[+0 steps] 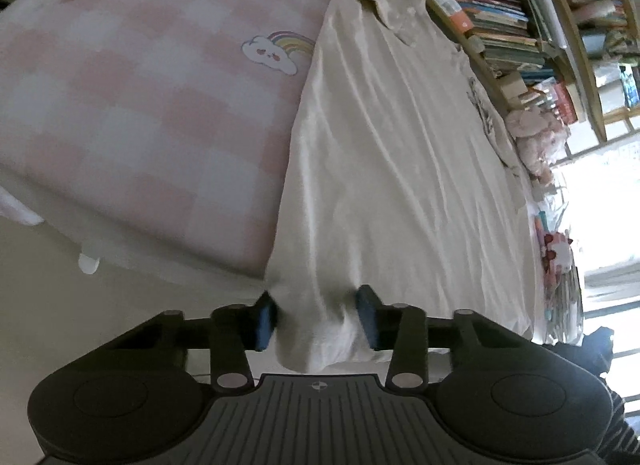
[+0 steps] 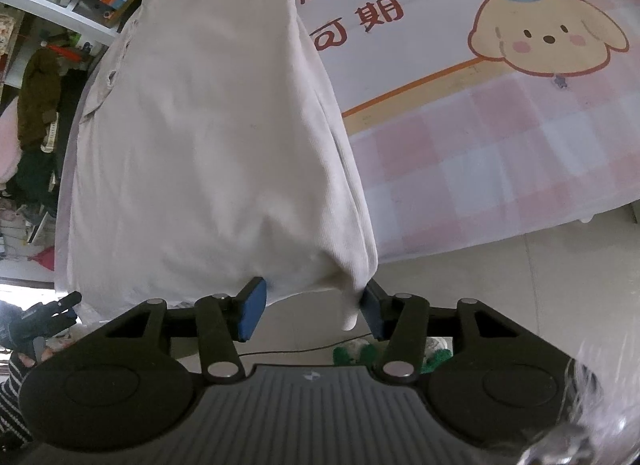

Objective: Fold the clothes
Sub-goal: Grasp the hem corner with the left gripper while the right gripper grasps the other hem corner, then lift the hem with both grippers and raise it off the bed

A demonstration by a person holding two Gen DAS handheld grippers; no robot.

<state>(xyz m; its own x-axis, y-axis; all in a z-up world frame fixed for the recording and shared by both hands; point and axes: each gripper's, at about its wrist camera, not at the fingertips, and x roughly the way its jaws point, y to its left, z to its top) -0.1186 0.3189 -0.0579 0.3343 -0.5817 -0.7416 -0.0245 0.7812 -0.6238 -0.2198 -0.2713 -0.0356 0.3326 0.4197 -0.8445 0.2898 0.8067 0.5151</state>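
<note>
Fingers (image 1: pixel 267 319) spread, both grippers, shirt (image 1: pixel 400 169) hem between them

Shirt (image 1: pixel 392 169) spread on bed (image 1: pixel 132 113), hem over the bed's near edge, bookshelf (image 1: pixel 500 13) behind

Your two wrist cameras sat low at the bed's (image 1: pixel 132 113) near edge, facing across it, close; both shared the shirt (image 1: pixel 400 169).

Bed (image 1: pixel 120 125) with pink checked sheet; cream shirt (image 1: pixel 400 165) lies flat on it, collar toward 12 o'clock, hem overhanging at 6.
</note>
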